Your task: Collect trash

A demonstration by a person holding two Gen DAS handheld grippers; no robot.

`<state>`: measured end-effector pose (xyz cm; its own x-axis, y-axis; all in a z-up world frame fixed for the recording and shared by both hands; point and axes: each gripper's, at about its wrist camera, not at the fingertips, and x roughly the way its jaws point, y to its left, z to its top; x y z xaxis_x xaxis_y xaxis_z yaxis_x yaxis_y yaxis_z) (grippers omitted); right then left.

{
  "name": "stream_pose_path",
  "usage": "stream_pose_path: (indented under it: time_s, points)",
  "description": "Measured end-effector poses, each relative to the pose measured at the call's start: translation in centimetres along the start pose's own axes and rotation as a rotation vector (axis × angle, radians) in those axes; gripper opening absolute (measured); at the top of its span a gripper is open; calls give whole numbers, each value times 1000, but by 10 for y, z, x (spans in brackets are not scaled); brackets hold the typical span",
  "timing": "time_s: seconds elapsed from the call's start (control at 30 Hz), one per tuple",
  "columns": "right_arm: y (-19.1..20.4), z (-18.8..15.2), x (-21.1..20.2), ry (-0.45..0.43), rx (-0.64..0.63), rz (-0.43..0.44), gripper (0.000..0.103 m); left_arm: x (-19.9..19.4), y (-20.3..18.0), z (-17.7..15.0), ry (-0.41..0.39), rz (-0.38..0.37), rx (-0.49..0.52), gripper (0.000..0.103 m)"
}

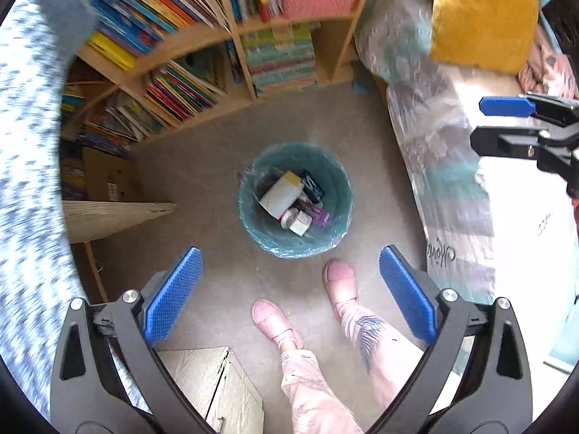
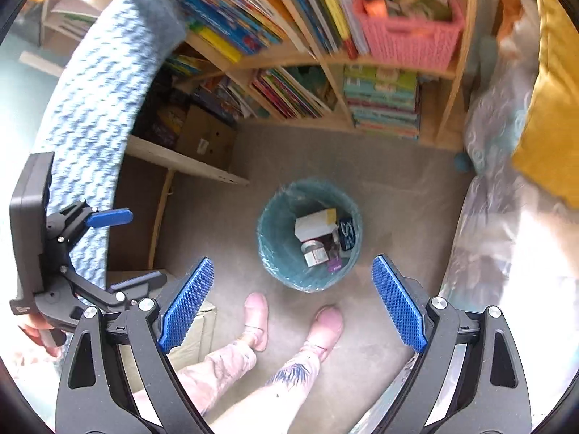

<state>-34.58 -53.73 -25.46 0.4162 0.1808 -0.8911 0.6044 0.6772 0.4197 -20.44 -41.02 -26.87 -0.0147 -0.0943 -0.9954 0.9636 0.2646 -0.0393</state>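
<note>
Your left gripper (image 1: 289, 296) and right gripper (image 2: 293, 300) both hang with jaws spread wide and nothing between them, high above the teal bin (image 1: 249, 213) standing on the carpet (image 1: 202, 188) near your feet. The trash inside looks light: a stiff white-and-yellow carton (image 1: 281, 193), a dark box (image 1: 313, 184) and a small jar (image 1: 300, 222). The thin plastic liner (image 1: 336, 242) looks crinkly and slippery; take the bin by its firm rim.

Boxes (image 1: 281, 195) lie in the bin (image 1: 253, 224), before the bookshelf (image 1: 249, 29).
</note>
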Motion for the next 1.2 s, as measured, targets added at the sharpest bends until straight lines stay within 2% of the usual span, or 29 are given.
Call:
stream_pose_path:
  time_s: [0.3, 0.5, 0.73, 1.2]
  points:
    - [62, 24, -87, -105, -169, -6, 89, -109, 18, -20, -143, 68, -109, 96]
    - [110, 35, -119, -127, -285, 11, 90, -167, 49, -50, -215, 113, -254, 96]
    - [184, 42, -125, -118, -434, 67, 90, -223, 83, -104, -318, 233, -418, 96]
    - [359, 53, -102, -87, -783, 225, 90, -280, 175, -228, -397, 369, -839, 96]
